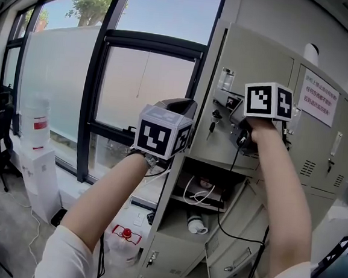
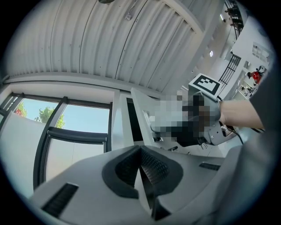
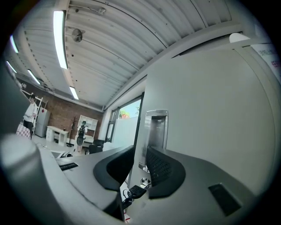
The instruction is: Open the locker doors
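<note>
On metal locker door point(image 3: 206, 114), ribbed fingers point(image 3: 160, 167) clamped

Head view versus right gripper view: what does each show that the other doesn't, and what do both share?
Only the head view: the left gripper, a large water bottle, a red-print notice, an open lower compartment. Only the right gripper view: ceiling strip lights, a brick wall. Both: the right gripper closed on the locker door edge, its recessed handle and key.

Head view faces the locker door point(image 1: 260, 58); both gripper views see it close.
</note>
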